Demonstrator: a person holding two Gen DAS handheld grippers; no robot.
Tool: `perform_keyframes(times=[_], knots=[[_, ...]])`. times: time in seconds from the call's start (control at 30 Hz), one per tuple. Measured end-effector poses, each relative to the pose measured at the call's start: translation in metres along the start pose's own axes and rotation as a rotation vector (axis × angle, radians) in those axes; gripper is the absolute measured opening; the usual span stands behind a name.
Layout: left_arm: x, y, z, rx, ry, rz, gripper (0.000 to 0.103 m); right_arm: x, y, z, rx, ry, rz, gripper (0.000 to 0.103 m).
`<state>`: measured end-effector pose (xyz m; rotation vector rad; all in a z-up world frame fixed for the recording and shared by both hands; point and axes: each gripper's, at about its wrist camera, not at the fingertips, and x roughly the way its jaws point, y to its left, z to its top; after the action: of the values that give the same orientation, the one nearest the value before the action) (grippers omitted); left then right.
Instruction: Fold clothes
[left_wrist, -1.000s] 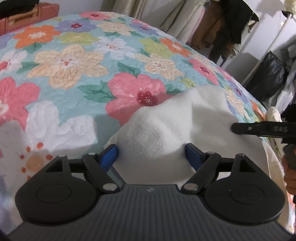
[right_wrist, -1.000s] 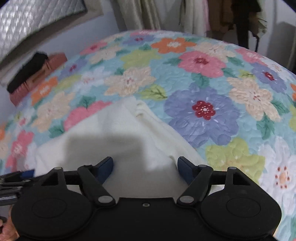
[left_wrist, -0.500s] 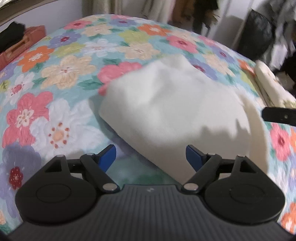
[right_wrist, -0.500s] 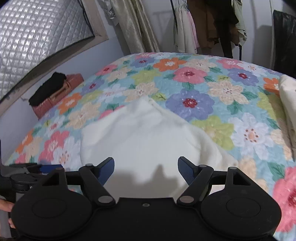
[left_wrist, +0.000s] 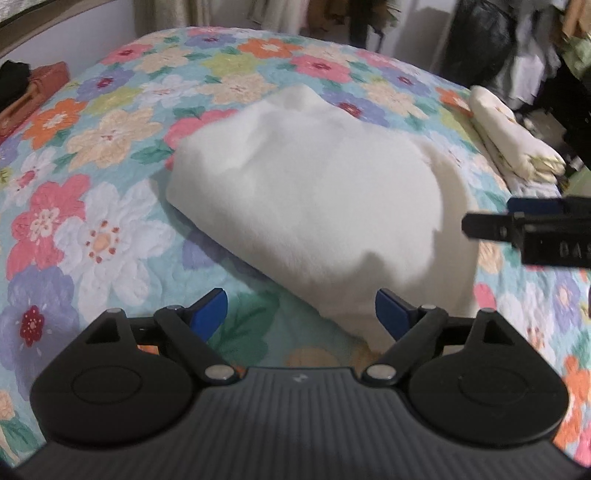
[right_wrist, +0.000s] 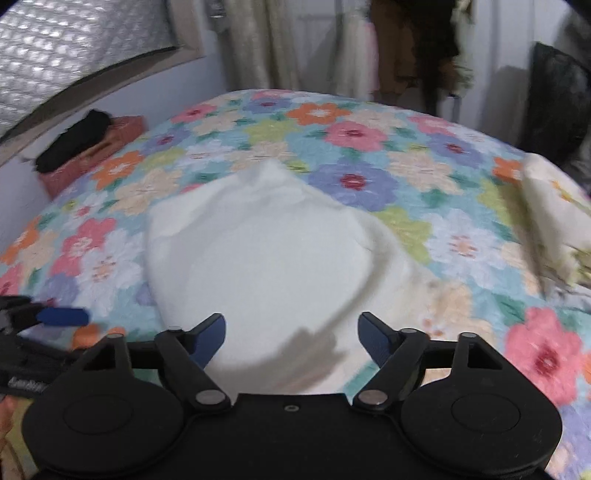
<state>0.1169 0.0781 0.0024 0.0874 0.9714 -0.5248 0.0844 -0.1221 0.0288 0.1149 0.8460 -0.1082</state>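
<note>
Nearest in each wrist view are the blue pads: the left gripper (left_wrist: 301, 312) has its jaws apart and opening with only the quilt between them, and the right gripper (right_wrist: 291, 336) has its jaws apart and opening above the near edge of the cloth, not pressing it. Just beyond both lies the white garment (left_wrist: 306, 199), a folded bundle resting on the floral bed (left_wrist: 92, 229), its long axis running from near right to far left, with a peaked corner at its far end. It lies ahead and slightly right of the left jaws, so the right gripper looks nearer to it. The left view alone shows a second folded cloth (left_wrist: 511, 138) at the far right edge; the right view alone shows a padded window panel (right_wrist: 74, 55)
</note>
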Motion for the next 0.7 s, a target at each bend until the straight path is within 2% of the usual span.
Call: perform_keyframes(times=[0.13, 0.27, 0.4, 0.5, 0.7], knots=[[-0.009, -0.006, 0.000, 0.012, -0.009, 0.011, 0.089, -0.008, -0.011, -0.003, 0.056, 0.036, 0.020, 0.088], [-0.021, -0.015, -0.006, 0.025, -0.030, 0.010, 0.099, -0.021, -0.011, -0.012, 0.067, 0.042, 0.040, 0.091], [-0.021, -0.017, -0.021, 0.001, -0.005, 0.012, 0.100, -0.034, -0.003, -0.022, 0.035, 0.055, 0.051, 0.092], [-0.018, -0.015, -0.031, -0.005, 0.011, 0.009, 0.100, -0.040, -0.002, -0.024, 0.058, 0.065, 0.087, 0.092], [-0.019, -0.019, -0.032, 0.000, 0.009, -0.002, 0.102, -0.037, 0.005, -0.023, 0.061, 0.117, 0.025, 0.092]])
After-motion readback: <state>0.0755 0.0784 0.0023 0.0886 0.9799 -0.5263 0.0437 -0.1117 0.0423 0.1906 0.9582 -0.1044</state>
